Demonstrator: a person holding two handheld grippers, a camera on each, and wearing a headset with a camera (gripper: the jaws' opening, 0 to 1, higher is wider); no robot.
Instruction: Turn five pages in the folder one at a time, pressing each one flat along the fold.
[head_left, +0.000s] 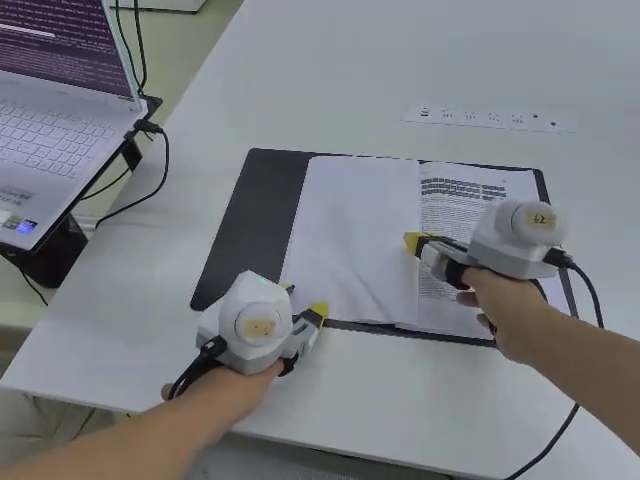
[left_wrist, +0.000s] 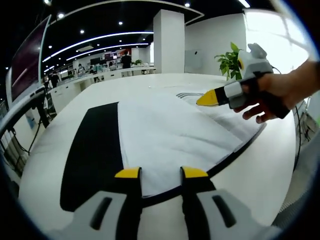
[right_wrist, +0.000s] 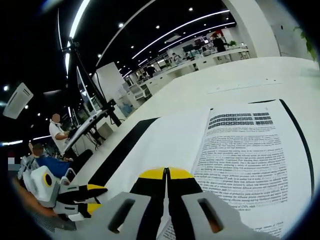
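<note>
**Folder open on the table, right gripper closed at the fold**

The folder lies open and flat on the white table, its black left cover bare along the outer side. A blank white page lies over the left half, slightly bowed rather than fully flat. A printed page with dense text and a dark block of heading lines lies on the right half.

The right gripper reaches in from the right, and its yellow tips sit at the fold between the blank page and the printed page. In the right gripper view its jaws are pressed together with only a thin seam between them, and nothing shows gripped there. Whether the tips press on the paper or hang just above it I cannot tell. The left gripper view shows the same gripper low over the far part of the page, held in a hand.

The left gripper is at the near edge of the folder, by the lower left corner of the blank page. Its jaws stand apart with a clear gap, and they hold nothing.

Away from the folder, a laptop sits open at the table's left edge with a black cable running from it. A socket strip is set into the tabletop beyond the folder.
</note>
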